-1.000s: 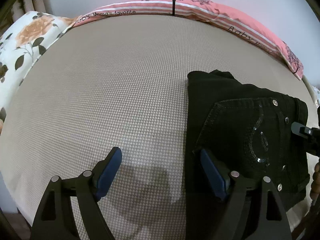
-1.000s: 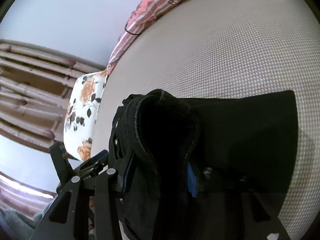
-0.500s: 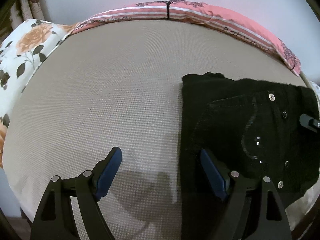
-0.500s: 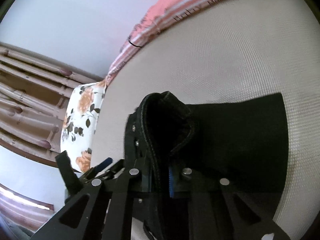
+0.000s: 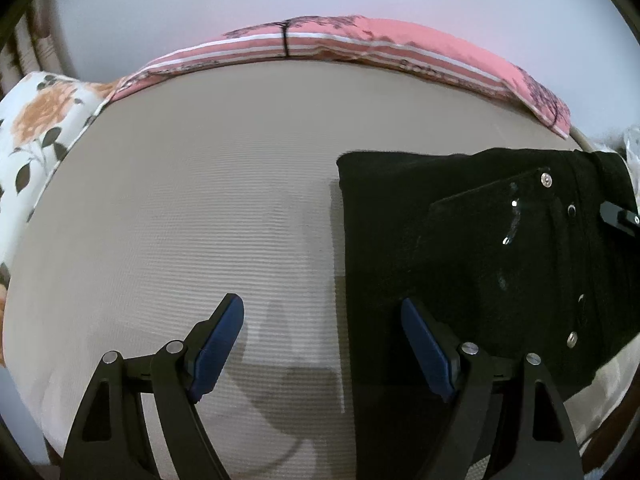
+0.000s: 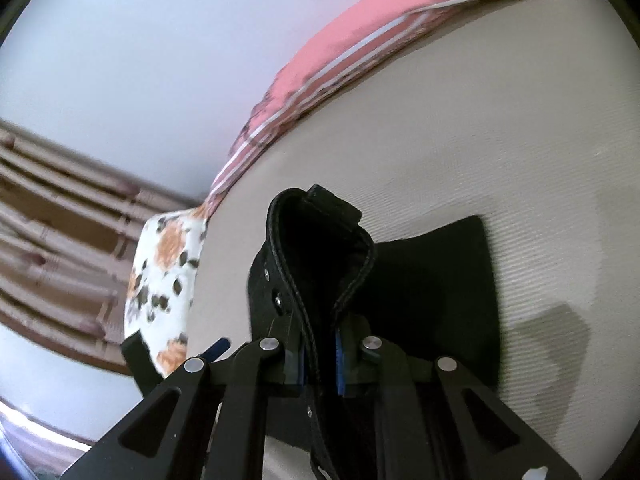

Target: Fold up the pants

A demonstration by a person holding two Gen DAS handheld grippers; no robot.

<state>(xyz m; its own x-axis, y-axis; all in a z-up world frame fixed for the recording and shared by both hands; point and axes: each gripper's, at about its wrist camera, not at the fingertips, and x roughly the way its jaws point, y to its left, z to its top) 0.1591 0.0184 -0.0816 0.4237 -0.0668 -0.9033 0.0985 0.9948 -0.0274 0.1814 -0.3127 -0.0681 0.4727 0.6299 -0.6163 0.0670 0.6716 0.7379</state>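
Note:
Black folded pants [image 5: 460, 260] with metal studs lie on the right side of the beige bed [image 5: 200, 200]. My left gripper [image 5: 320, 306] hovers open above the bed. The pants' left edge runs up between its fingers, and nothing is gripped. My right gripper [image 6: 320, 352] is shut on the stitched waistband [image 6: 320, 240], which stands up in a loop above the pads. The rest of the pants [image 6: 432, 280] lies flat behind it. In the left wrist view, a black part of the right gripper [image 5: 618, 216] shows at the right edge.
A pink striped blanket [image 5: 360, 40] runs along the bed's far edge against a pale wall. A floral pillow [image 5: 40, 120] lies at the left end. Striped curtains [image 6: 60, 208] hang beyond the pillow. The bed's near right edge [image 5: 600, 392] is close to the pants.
The right gripper's jaws closed onto the waistband and rose with it. The left gripper pulled back and up, so the pants now sit further right in its view.

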